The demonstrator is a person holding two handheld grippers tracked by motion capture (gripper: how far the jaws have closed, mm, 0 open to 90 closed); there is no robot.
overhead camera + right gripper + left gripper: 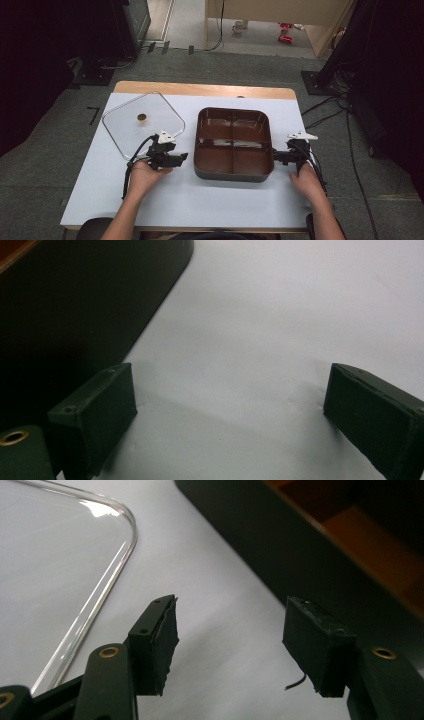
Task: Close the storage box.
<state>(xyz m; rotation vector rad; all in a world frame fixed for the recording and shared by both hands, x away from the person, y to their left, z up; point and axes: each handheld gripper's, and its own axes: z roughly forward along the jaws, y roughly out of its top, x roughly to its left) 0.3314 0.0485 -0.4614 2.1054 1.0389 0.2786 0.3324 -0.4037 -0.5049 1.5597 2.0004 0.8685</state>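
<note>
Jaws of the left gripper [227, 645] stand apart with nothing between them, over bare table between the clear lid [107, 575] and the dark wall of the four-compartment tray [280, 555]; jaws of the right gripper [227, 410] stand wide, also empty, just beside the tray's right wall. Tray [233, 145] sits mid-table, upright. Lid [143, 122] lies flat on the white table [200, 200], left of the tray.

Grey carpet floor [45, 165] surrounds the white-topped table [200, 200], with black cables [340, 115] trailing right.
</note>
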